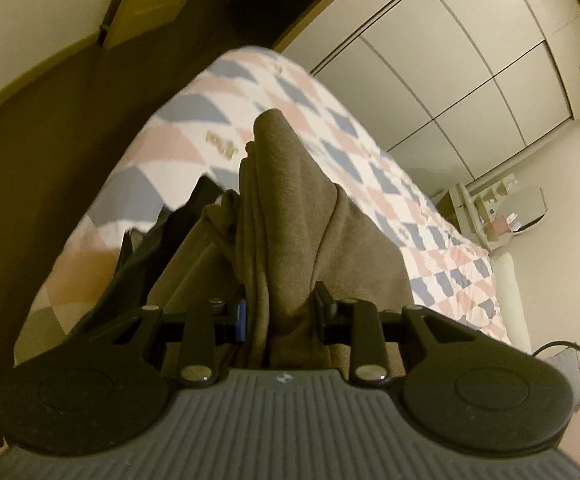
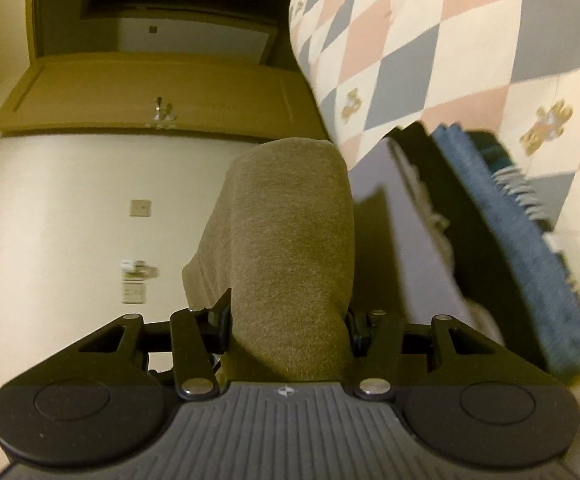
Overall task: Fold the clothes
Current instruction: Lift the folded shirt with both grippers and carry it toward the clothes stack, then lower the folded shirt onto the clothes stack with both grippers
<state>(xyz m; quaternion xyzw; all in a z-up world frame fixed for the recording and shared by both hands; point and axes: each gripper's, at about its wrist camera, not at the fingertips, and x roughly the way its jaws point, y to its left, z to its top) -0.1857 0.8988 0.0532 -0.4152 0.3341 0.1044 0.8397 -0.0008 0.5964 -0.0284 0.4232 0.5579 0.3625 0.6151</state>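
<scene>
Between the fingers of the left gripper (image 1: pixel 280 312) sits a bunched fold of a brown fleece garment (image 1: pixel 286 216); the jaws are clamped on it, cloth filling the gap from pad to pad. From the grip the brown cloth rises in several stacked layers to a rounded peak, one broad panel falling to the right, narrower pleats to the left. Just left of these pleats a dark garment (image 1: pixel 150 248) lies partly under the brown one. Both rest over a bed with a checked cover (image 1: pixel 178 120) in pink, blue-grey and white. Beyond the bed: brown floor (image 1: pixel 50 120) to the left, a wall of pale wardrobe doors (image 1: pixel 469 72) to the right, and a small shelf unit with a rounded mirror (image 1: pixel 525 204) in the far corner.

Right wrist view: the right gripper (image 2: pixel 288 324) is likewise closed on the brown fleece garment (image 2: pixel 286 220), a thick rolled edge standing up between the fingers. Just right of it, a folded stack of clothes (image 2: pixel 489 216) lies on the checked cover (image 2: pixel 469 40): dark layers below, a blue knit piece with grey stripes on top. The printed bears on the cover show here. Further off, a pale wall with a switch plate (image 2: pixel 140 208) and a wooden door (image 2: pixel 150 96) with a metal handle, standing open.
</scene>
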